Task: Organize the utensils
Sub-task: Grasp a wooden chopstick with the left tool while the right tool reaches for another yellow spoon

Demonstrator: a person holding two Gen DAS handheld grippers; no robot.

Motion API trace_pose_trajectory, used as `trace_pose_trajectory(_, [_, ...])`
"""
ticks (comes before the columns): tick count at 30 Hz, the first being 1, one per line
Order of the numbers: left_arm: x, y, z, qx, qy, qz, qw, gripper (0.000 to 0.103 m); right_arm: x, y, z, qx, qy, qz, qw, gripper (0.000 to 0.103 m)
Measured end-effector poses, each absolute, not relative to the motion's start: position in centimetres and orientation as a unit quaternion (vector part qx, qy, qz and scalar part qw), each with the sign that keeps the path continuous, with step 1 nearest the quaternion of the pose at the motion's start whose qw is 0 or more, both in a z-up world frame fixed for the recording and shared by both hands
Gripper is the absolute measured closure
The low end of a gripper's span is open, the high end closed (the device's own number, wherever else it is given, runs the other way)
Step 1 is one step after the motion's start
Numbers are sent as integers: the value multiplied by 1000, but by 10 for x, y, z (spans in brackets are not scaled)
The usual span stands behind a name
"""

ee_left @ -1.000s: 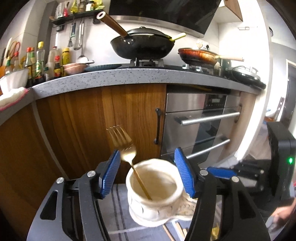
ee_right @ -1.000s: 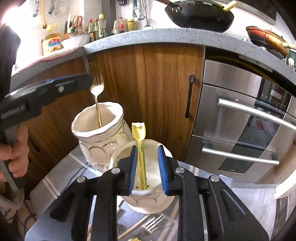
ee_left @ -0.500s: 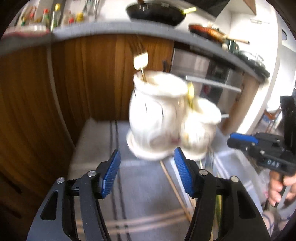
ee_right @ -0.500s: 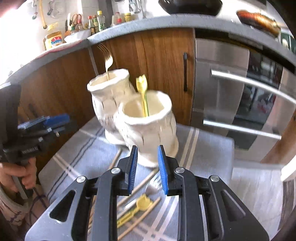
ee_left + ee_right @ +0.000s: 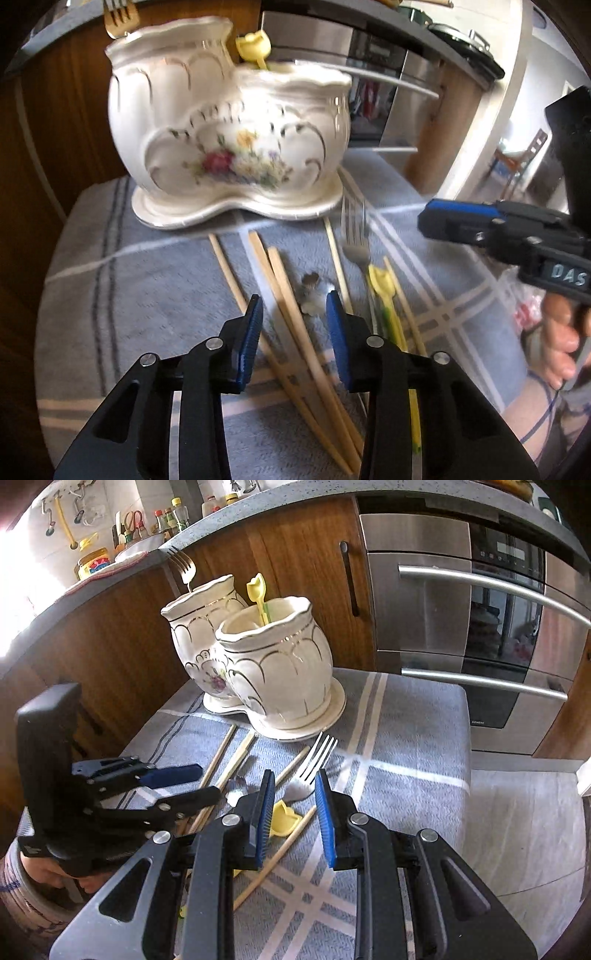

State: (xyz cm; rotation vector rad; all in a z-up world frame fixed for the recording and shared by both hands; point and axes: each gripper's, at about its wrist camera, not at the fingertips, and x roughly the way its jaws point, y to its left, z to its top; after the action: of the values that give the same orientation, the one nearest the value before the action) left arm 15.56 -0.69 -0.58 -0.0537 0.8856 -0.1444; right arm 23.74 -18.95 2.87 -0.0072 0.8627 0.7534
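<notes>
**Both claws over the loose utensils**

Left gripper (image 5: pixel 293 306): jaws closing, pads not yet pressing; wooden chopsticks (image 5: pixel 295 321) lie between them on the grey striped cloth (image 5: pixel 147 295). Right gripper (image 5: pixel 293 794): narrow gap, nothing clamped; silver fork (image 5: pixel 314 760) at its 12 o'clock, yellow utensil (image 5: pixel 282 821) just below. White double holder (image 5: pixel 266 664) at 11 o'clock holds a gold fork (image 5: pixel 184 568) and a yellow spoon (image 5: pixel 256 590).

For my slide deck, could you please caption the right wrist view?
Right gripper, empty, hovers over a fork, chopsticks and yellow utensil beside the ceramic holder.
</notes>
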Motion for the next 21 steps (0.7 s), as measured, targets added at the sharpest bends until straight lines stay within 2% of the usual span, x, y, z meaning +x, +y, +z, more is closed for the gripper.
trace_pose_trajectory(4, [158,-5,-12,-21,434,-66,898,78,235,-192,24,-1,414,358,837,81])
trace_pose_trajectory(5, [159,-5,-12,-19,435,-66,898,86,234,-191,23,-2,416,359,836,81])
trace_pose_trajectory(7, [159,-5,-12,-24,436,-76,896,94,232,-189,20,2,422,364,830,81])
trace_pose_trajectory(10, [158,1,-11,-32,432,-81,898,97,228,-184,16,3,434,372,821,81])
trace_pose_trajectory(21, [136,38,12,-69,398,-65,912,97,222,-164,-10,2,501,375,780,80])
